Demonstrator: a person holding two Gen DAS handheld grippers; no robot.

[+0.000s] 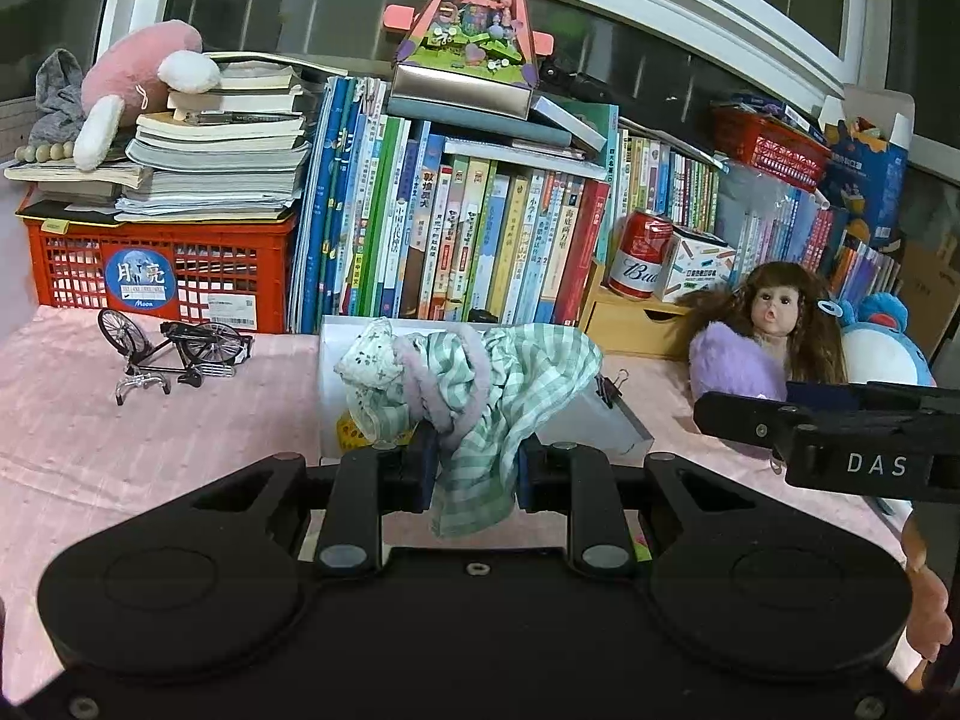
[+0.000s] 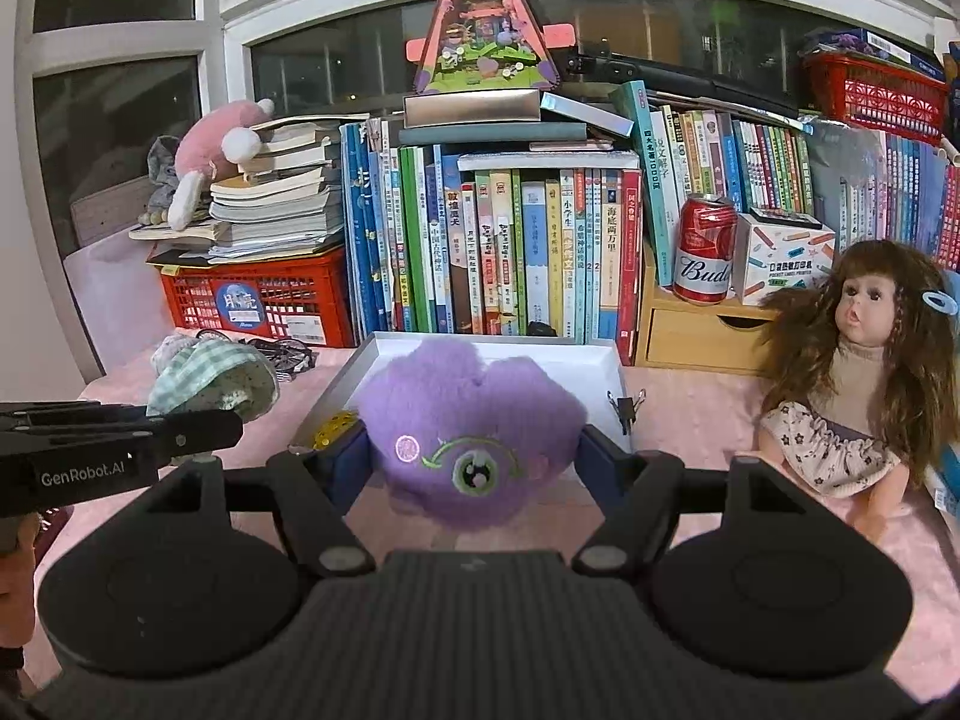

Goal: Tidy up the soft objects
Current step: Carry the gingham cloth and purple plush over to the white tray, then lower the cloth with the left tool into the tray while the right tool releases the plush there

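1. My right gripper (image 2: 474, 468) is clamped on the purple plush toy (image 2: 474, 420), held just in front of the white box's (image 2: 606, 354) near edge.
2. My left gripper (image 1: 474, 468) pinches the green checked doll dress (image 1: 474, 384), left of that box.
3. The box lies straight ahead of my right gripper, which is nearer; the plush toy's wide side spans the jaws.

Both wrist views face the bookshelf (image 1: 456, 228) closely.
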